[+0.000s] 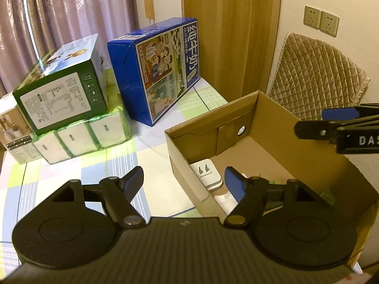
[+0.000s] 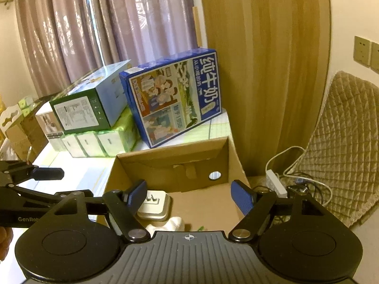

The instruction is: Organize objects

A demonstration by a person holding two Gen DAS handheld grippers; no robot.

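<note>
While both grippers hover over the cardboard box (image 2: 180, 165), we judge the organizing to be partly done. A white plug adapter (image 2: 155, 204) already lies on the box floor, against the wall on our left side, with a crumpled white item (image 2: 169, 224) just beside it and a scrap of something green we cannot identify. Most of the box floor is bare.

Our left gripper (image 1: 184, 182) is spread wide and carries nothing; it straddles the left wall of the box, one finger outside over the tablecloth (image 1: 94, 177), the other inside near the adapter. Our right gripper (image 2: 189, 195) is also wide and unloaded, above the middle of the box.

What is left, we cannot say for sure. Beyond the box stand a blue milk carton (image 2: 175, 97), a green carton (image 2: 87, 108) stacked on a pack of tissues (image 2: 94, 144), and a small beige carton (image 1: 14, 137) left of those. They look too large for the box, so we judge them clutter, not targets. To the right of the box, a power strip (image 2: 276, 184) and tangled cables (image 2: 305, 184) lie by a quilted chair (image 2: 343, 142); they could snag a gripper swinging that way.
</note>
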